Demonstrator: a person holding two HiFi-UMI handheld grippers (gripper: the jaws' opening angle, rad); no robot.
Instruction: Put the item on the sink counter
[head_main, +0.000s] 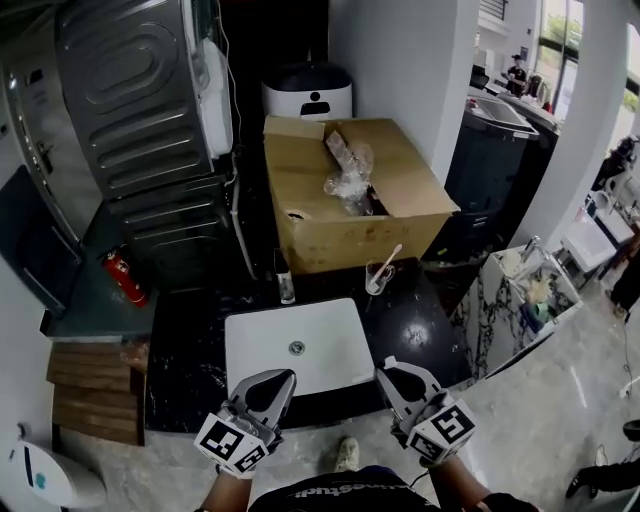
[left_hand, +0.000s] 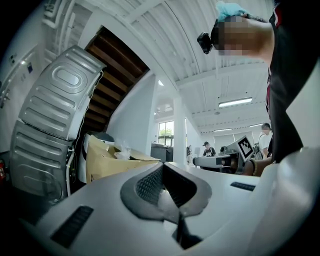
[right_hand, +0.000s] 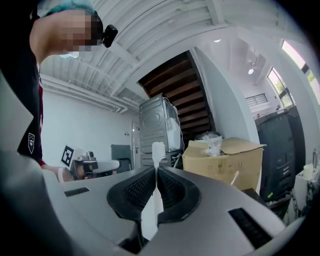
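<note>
The toothbrush sits clamped in the right gripper, not yet set on the black sink counter ahead, I'd say, while the left gripper is closed and empty.

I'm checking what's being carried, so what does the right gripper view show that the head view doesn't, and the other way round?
Only the right gripper view: a white toothbrush clamped upright between the right gripper's fingers. Only the head view: the white sink set in the black counter, and a red fire extinguisher beside the machines. Both: the cardboard box, the grey stacked machines and the left gripper.
</note>
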